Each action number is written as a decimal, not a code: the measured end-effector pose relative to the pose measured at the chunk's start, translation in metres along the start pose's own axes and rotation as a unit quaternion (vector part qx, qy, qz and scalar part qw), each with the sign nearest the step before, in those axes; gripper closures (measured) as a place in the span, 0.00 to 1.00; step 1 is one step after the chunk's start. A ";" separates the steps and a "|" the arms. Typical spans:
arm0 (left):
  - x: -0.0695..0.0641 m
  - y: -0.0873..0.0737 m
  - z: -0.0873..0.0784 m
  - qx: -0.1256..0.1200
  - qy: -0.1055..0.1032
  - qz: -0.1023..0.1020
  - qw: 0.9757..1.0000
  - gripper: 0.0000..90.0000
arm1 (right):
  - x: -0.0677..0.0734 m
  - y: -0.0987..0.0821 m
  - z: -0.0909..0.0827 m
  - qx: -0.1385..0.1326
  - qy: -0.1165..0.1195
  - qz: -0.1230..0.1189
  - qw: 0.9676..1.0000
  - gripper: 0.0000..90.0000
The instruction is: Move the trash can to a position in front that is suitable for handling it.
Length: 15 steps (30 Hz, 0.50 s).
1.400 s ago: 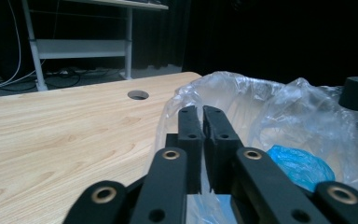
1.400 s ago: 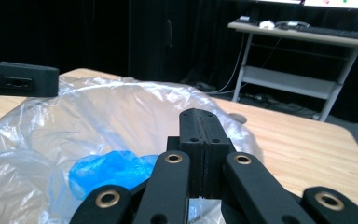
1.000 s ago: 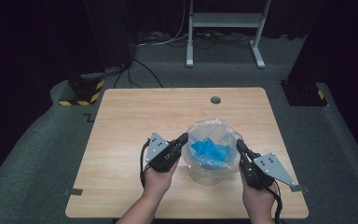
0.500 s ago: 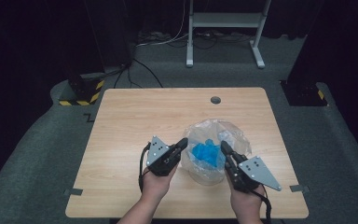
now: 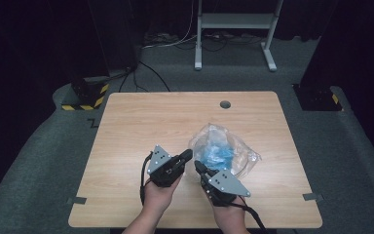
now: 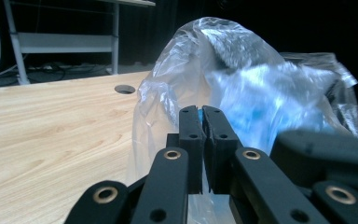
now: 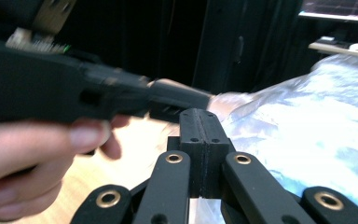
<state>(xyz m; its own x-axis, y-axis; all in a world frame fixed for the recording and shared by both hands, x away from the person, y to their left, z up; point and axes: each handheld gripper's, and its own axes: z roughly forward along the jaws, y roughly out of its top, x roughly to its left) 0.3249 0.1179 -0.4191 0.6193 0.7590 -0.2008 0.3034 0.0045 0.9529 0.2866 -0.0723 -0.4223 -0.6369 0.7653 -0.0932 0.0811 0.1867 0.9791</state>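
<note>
- The left gripper [image 5: 189, 155] had its jaws nearly together, only a thin slit between them, at the bag's left edge.
- The right gripper [image 5: 198, 166], jaws closed on nothing, sat just beside it.
- The clear plastic bag [image 5: 222, 150] with blue contents lay right of centre on the tabletop [image 5: 141, 122].

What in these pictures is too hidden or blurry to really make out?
- The blue contents of the clear plastic bag: in the high view and the left gripper view, crinkled, glaring film keeps them a shapeless blue mass.
- Whether the left hand-held gripper pinches the film: its jaws stand almost together against the bag, which hides the contact.
- The bag's near edge on the table: covered by the right hand-held gripper in the high view, blurred in its own.
</note>
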 end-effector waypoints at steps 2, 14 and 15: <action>0.001 0.000 0.001 0.001 -0.005 -0.004 1.000 0.95 | 0.003 -0.002 0.001 0.005 0.005 -0.001 1.000 1.00; 0.007 0.003 0.011 0.022 -0.018 -0.046 0.999 0.45 | 0.005 -0.012 0.004 0.016 0.010 -0.015 1.000 1.00; 0.007 0.003 0.012 0.025 -0.016 -0.047 0.998 0.47 | 0.005 -0.012 0.004 0.017 0.011 -0.016 1.000 1.00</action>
<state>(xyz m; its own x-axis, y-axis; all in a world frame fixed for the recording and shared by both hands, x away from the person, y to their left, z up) 0.3387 0.1159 -0.4208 0.6087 0.7357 -0.2971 0.3962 0.0425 0.9172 0.2853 -0.0679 -0.4356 -0.6569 0.7445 -0.1190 0.0874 0.2320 0.9688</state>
